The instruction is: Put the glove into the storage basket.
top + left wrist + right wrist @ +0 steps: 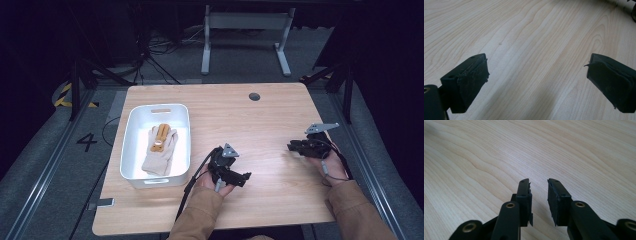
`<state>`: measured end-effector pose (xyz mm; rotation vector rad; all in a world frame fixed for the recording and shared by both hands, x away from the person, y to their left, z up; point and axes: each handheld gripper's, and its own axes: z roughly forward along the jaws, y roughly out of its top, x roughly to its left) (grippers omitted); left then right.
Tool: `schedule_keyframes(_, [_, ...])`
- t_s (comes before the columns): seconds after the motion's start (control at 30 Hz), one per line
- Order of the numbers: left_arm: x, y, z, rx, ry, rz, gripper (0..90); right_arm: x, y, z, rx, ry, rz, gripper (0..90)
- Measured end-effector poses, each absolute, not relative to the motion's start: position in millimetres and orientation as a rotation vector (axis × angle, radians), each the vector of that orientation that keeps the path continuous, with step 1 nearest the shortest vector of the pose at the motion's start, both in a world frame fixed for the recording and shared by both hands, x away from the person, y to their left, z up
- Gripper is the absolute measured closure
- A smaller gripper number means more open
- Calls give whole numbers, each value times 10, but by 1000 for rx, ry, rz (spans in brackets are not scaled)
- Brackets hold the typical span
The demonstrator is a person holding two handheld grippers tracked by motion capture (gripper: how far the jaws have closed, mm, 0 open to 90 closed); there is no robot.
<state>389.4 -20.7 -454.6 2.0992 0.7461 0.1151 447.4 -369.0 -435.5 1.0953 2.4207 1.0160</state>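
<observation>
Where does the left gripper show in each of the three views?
High view: left gripper sits low centre, right of the white bin with the glove.
Left gripper view: its jaws stand wide apart at the bottom corners.
Right gripper view: not in it.
Shared landmark: the wooden table.

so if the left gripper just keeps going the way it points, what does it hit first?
Probably the right gripper: the left gripper points across bare table toward it. Depth is unclear; its jaws stand wide open.

The right gripper (539, 195) hangs low over the bare, pale wooden table (486, 157), its two black jaws a narrow gap apart, gripping nothing
</observation>
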Motion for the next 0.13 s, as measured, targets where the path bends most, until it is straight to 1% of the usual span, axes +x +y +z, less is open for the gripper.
schedule_keyframes(0.03, [3891, -202, -4547, 2097, 754, 123, 40, 4474, -3690, -4355, 1094, 2420, 1018, 695])
schedule_keyframes(0.1, [3889, -192, -4559, 2085, 764, 134, 34, 4477, -3691, -4354, 1095, 2403, 1033, 631])
schedule_keyframes(0.13, [3895, -187, -4567, 2086, 769, 127, 27, 4477, -3693, -4350, 1094, 2400, 1041, 626])
